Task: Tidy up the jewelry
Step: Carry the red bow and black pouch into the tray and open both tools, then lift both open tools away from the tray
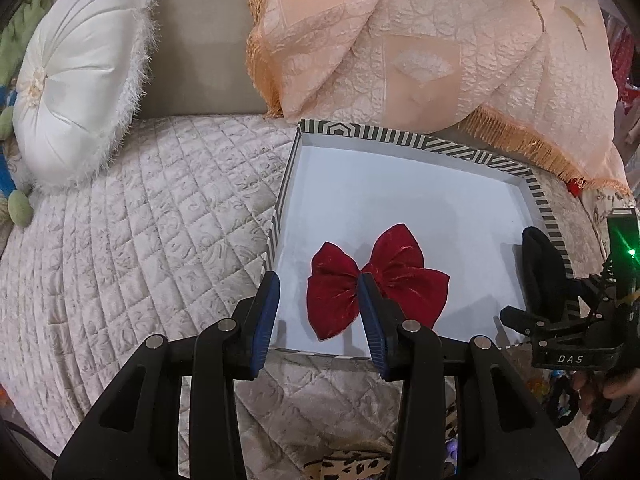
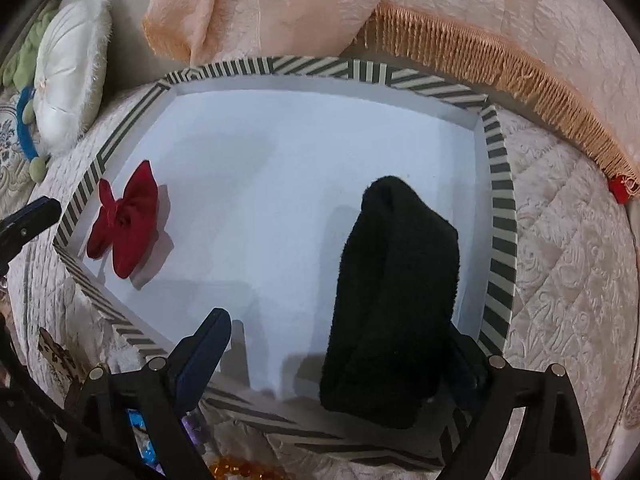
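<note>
On the quilted bed [image 1: 140, 240], a striped box [image 2: 500, 208] already holds two pieces: a black fuzzy band [image 2: 394, 300] at 5 o'clock, a red bow [image 2: 128, 220] at 9. Both left tongs [image 1: 318, 312] and right tongs [image 2: 340, 360] are released. More trinkets at 6 o'clock appear unsorted.

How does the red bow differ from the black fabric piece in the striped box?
The red bow is shiny, with spread pointed loops; the black fabric piece is matte, fuzzy and a plain folded band. The red bow lies flat near the box's left wall, while the black fabric piece stands propped near the right wall. The bow looks smaller from the right wrist view. Both sit inside the striped box on its white floor, with no tool pressing on either.
</note>
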